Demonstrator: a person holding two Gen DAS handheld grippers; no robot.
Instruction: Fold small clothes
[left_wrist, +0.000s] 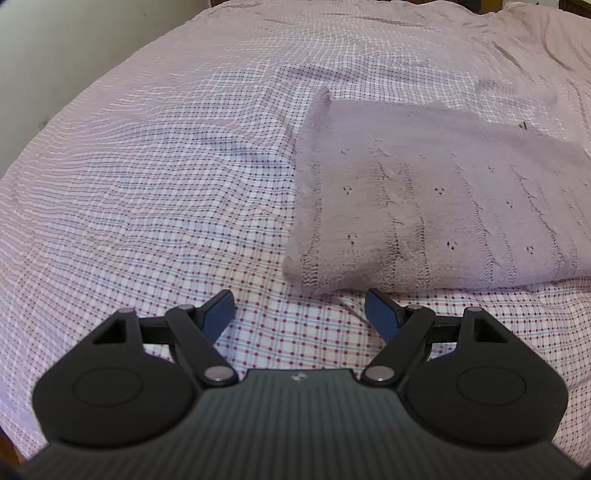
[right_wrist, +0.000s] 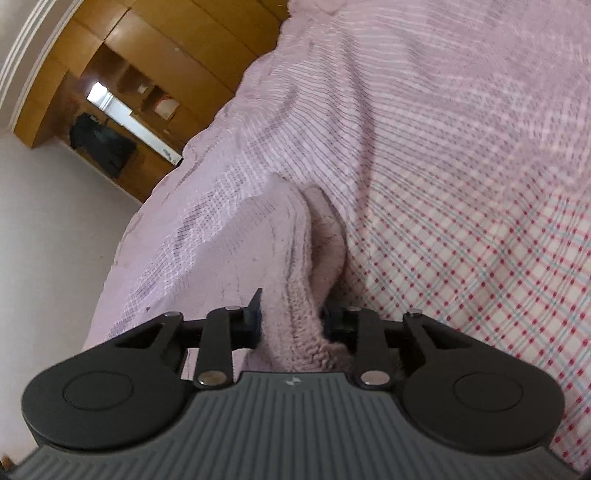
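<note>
The pink knitted sweater (left_wrist: 436, 199) lies folded into a thick rectangle on the checked bedsheet (left_wrist: 147, 184), filling the right half of the left wrist view, its ribbed near edge at centre-right. The left tongs (left_wrist: 300, 314) sit at the bottom centre of that frame, released and spread wide, blue pads (left_wrist: 380, 317) just short of that near edge with nothing between them, probably standing off so the fabric can move freely or waiting to pin a corner. In the right wrist view the right tongs (right_wrist: 291, 321), at lower centre, are clenched on a bunched fold of the same sweater (right_wrist: 295, 258), which rises from them toward mid-frame; the grip on a doubled edge suggests layers being carried together for another fold. A wooden wardrobe (right_wrist: 122, 74) fills the upper left.
</note>
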